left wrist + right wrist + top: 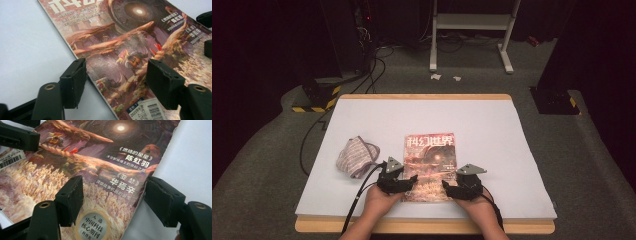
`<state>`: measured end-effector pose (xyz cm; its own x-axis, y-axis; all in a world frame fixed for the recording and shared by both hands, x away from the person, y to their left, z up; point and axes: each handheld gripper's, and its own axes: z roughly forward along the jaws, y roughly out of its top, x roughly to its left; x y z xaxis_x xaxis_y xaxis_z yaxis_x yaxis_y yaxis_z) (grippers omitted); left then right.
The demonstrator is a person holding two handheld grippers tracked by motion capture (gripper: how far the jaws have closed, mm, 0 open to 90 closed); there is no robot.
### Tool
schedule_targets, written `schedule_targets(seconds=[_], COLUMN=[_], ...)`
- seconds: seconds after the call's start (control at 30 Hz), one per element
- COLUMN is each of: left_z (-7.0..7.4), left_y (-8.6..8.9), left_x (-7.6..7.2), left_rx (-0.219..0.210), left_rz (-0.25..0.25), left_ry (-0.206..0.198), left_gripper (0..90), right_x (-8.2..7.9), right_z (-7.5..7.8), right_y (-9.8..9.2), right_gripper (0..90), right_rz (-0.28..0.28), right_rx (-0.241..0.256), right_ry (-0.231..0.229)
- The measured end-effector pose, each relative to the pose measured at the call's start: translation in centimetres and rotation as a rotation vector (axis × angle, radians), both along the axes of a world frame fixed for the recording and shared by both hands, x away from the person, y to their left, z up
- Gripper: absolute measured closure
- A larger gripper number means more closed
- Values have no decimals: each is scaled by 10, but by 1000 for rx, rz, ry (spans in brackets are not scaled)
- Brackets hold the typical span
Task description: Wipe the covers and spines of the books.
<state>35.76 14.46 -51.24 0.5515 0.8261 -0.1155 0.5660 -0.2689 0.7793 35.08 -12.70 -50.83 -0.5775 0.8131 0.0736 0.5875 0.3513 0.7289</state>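
Lying flat on the white table (492, 125), one glossy rectangular paper magazine (430, 165) is straddled at its near corners by two black grippers, left (404, 184) and right (451, 189), jaws parted; one striped, crumpled cloth (356, 155) is seen beside it.

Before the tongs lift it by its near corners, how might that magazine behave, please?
The magazine looks thin and lies flat, so it would probably sag between both tongs. Its cover shines under the light, so it may slip. It is probably light.

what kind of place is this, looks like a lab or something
Probably a lab or recording studio, not a home: a white-topped table stands amid black drapes, cables trail across grey carpet, and a metal stand stands behind.
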Motion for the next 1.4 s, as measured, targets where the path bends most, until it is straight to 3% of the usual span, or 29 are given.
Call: schedule_targets(seconds=[0.23,0.43,0.57,0.77,1.1,1.4], left_z=[0,-1,-1,0,2,6], left_y=[0,-3,-1,4,7,9], left_x=[-2,1,2,4,1,-6], left_rx=[4,20,-6,-46,-70,-130], left_rz=[1,-9,-15,-1,14,16], left_ry=[-17,11,26,42,12,-47], left_gripper=[353,292,265,313,384,402], right_x=[0,0,0,0,-1,-2], right_z=[0,0,0,0,-1,-1], right_y=[0,0,-1,0,-1,-1], right_gripper=[315,315,317,318,319,322], right_rz=[-1,0,3,5,5,0], right_rx=[0,2,3,1,2,2], right_ry=[2,-2,-2,-1,-6,-7])
